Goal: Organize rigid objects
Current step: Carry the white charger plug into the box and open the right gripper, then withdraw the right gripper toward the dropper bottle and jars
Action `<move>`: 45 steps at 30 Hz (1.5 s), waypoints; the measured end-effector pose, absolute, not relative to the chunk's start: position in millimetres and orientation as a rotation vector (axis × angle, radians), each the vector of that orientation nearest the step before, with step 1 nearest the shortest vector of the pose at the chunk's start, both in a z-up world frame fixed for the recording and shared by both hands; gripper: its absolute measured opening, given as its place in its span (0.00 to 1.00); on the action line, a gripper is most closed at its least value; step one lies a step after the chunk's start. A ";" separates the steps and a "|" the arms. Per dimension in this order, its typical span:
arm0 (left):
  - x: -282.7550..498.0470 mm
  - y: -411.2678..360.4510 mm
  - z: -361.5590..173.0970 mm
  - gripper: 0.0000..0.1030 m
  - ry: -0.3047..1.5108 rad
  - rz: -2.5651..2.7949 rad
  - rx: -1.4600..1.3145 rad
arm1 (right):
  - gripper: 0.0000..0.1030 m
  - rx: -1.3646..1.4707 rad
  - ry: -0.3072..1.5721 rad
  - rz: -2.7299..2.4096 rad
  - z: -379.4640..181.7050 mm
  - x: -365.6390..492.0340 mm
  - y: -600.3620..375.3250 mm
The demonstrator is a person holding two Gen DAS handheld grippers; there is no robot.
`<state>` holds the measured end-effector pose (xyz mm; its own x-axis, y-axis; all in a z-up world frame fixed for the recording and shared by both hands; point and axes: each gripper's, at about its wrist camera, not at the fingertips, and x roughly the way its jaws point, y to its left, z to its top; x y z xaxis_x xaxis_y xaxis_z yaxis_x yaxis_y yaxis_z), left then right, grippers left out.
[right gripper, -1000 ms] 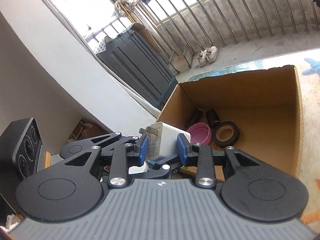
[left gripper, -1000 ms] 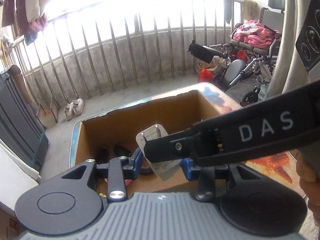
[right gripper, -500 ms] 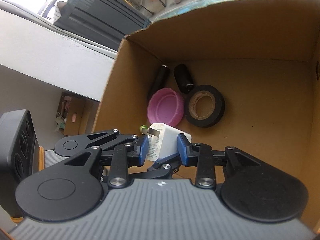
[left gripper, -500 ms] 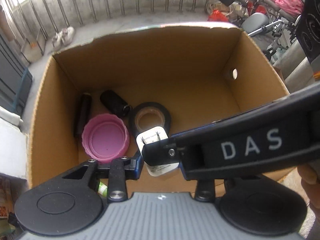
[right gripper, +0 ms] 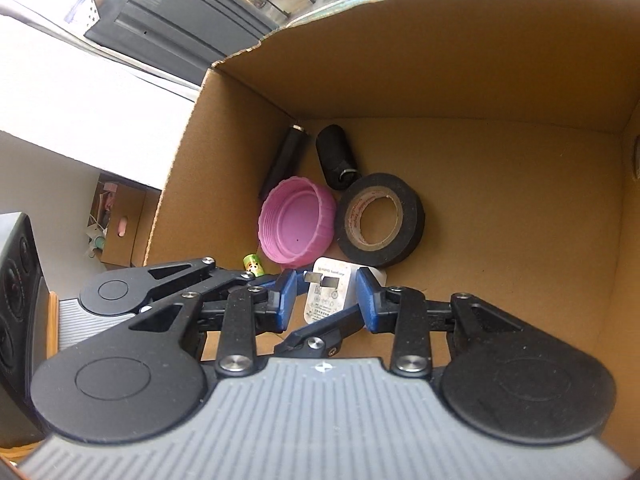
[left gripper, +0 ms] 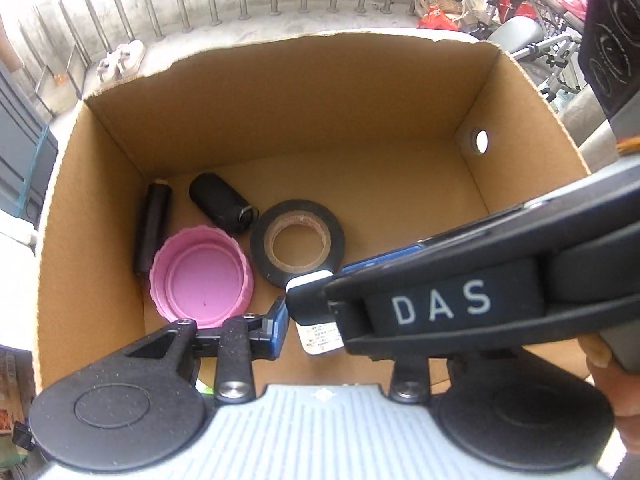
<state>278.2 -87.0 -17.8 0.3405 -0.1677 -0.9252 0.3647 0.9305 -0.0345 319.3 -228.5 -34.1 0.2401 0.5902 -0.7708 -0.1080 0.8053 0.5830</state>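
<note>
Charger plug (right gripper: 329,291), white with prongs up-left, sits between the right gripper (right gripper: 326,298)'s blue pads; the jaws stand spread, gaps showing on both sides. It lies inside the cardboard box (right gripper: 500,208), just beside the pink lid (right gripper: 297,226) and black tape roll (right gripper: 379,224). Whether the left gripper (left gripper: 320,320) is spread or clenched cannot be told; the right one crosses over it.

Counted: 1 cardboard box (right gripper: 500,208), 1 white charger plug (right gripper: 326,292), 1 pink lid (right gripper: 296,224), 1 black tape roll (right gripper: 380,220). Also 2 black cylinders (right gripper: 286,158) (right gripper: 336,156), 1 small green item (right gripper: 254,264).
</note>
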 end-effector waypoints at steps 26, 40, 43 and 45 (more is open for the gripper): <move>112.7 -16.7 51.1 0.76 0.795 -0.318 -0.027 | 0.52 0.524 0.769 0.460 40.6 86.2 -283.6; 84.3 -70.0 -17.7 0.64 0.682 -0.258 0.181 | 0.52 0.388 0.821 0.466 9.8 101.1 -211.9; 84.6 -72.7 -25.6 0.57 0.663 -0.263 0.205 | 0.50 0.355 0.838 0.469 7.7 115.6 -203.4; 88.7 -75.2 -30.0 0.52 0.668 -0.260 0.215 | 0.47 0.331 0.841 0.476 6.5 122.0 -197.9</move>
<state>88.7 -75.2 -30.0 0.7548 -0.1676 -0.6342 0.3048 0.9457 0.1128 122.0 -197.9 6.5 0.5723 0.5248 -0.6301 -0.2698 0.8461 0.4596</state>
